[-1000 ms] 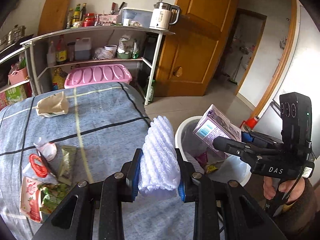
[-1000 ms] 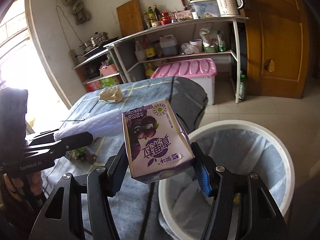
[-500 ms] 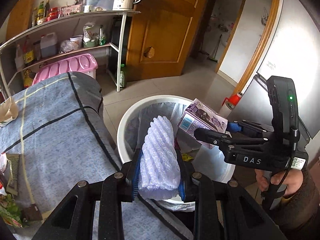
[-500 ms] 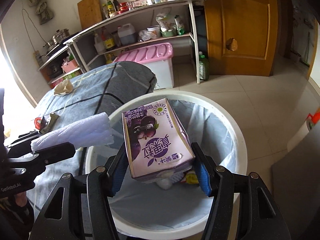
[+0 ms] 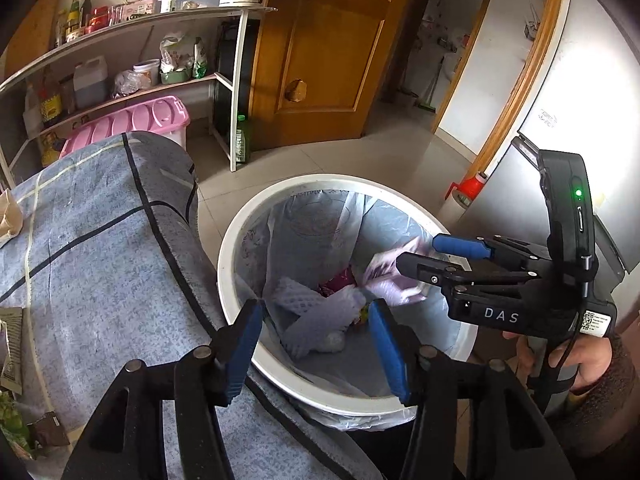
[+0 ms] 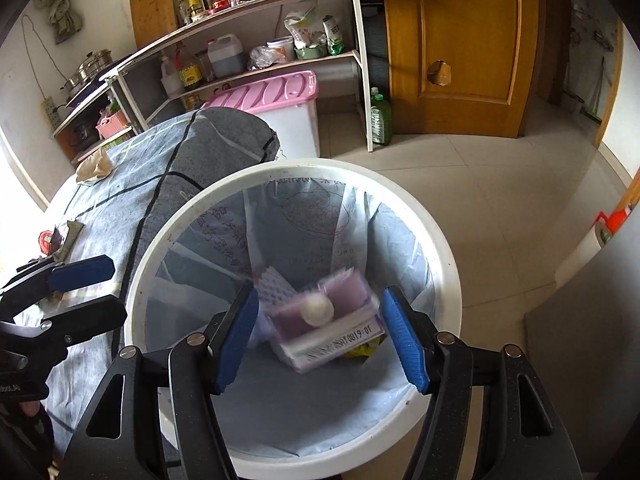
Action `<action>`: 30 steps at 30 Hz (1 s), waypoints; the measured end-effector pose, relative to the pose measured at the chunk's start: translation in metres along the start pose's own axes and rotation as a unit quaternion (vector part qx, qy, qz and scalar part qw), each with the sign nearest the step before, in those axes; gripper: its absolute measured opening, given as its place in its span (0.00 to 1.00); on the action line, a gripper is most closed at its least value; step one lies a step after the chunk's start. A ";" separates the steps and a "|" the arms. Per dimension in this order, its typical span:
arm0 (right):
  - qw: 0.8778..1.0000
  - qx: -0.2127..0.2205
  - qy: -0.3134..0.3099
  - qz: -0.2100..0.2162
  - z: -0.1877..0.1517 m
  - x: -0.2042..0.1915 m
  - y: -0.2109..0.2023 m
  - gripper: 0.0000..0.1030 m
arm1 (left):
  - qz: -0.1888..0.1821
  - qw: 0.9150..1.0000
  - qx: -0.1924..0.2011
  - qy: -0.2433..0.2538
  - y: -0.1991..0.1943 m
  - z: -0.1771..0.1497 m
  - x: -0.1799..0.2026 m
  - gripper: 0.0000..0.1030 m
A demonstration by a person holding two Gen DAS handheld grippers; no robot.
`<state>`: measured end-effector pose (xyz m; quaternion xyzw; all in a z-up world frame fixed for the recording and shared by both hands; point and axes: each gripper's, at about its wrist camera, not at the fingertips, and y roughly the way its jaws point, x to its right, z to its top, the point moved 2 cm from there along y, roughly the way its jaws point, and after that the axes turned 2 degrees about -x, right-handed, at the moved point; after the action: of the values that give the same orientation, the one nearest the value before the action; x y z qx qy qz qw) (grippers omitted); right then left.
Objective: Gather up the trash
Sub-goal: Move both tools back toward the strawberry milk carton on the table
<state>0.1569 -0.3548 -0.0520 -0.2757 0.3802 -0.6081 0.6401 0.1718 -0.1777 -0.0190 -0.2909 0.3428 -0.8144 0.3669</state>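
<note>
A white trash bin point(image 5: 248, 224) with a pale plastic liner stands on the floor beside the table; it also shows in the right wrist view point(image 6: 168, 232). My left gripper point(image 5: 316, 344) is open and empty above the bin's near rim. White foam netting point(image 5: 316, 316) lies inside the bin. My right gripper point(image 6: 322, 332) is open over the bin, also seen in the left wrist view point(image 5: 416, 256). A purple drink carton point(image 6: 328, 324), blurred, is falling into the bin below it.
The table under a grey-blue cloth point(image 5: 100, 248) carries wrappers at its left edge point(image 5: 10, 352) and a crumpled paper bag point(image 6: 94, 166). A shelf rack point(image 5: 132, 60), pink-lidded box point(image 6: 276, 100), wooden door point(image 5: 320, 52) and red-capped container point(image 5: 468, 188) stand around the bin.
Both grippers opened over the bin. The foam netting dropped out of the left one and the purple carton out of the right one.
</note>
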 end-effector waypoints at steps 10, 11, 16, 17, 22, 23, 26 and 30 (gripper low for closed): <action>0.999 0.037 -0.017 0.030 0.004 -0.039 -0.025 0.63 | 0.042 0.997 0.049 -0.033 -0.055 -0.015 -0.031 0.54; 0.998 0.040 -0.020 0.034 0.004 -0.045 -0.027 0.63 | 0.047 0.996 0.057 -0.040 -0.063 -0.018 -0.037 0.54; 0.995 0.055 -0.048 0.062 0.006 -0.083 -0.032 0.63 | 0.084 0.991 0.081 -0.069 -0.096 -0.032 -0.067 0.54; 0.995 0.056 -0.054 0.069 0.006 -0.092 -0.032 0.63 | 0.097 0.989 0.085 -0.072 -0.101 -0.035 -0.072 0.54; 0.990 0.052 -0.080 0.101 0.004 -0.132 -0.026 0.63 | 0.133 0.979 0.106 -0.111 -0.133 -0.058 -0.108 0.54; 0.989 0.052 -0.085 0.110 0.004 -0.141 -0.024 0.63 | 0.148 0.976 0.108 -0.113 -0.139 -0.064 -0.115 0.54; 0.986 0.046 -0.098 0.131 0.000 -0.166 -0.019 0.63 | 0.169 0.970 0.113 -0.135 -0.153 -0.077 -0.134 0.54; 0.980 0.037 -0.121 0.156 -0.007 -0.199 -0.011 0.63 | 0.195 0.962 0.121 -0.146 -0.171 -0.096 -0.154 0.58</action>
<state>0.1509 -0.1589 -0.0170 -0.2601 0.3157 -0.4765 0.7783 0.1205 0.0628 0.0214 -0.2878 0.2349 -0.7113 0.5967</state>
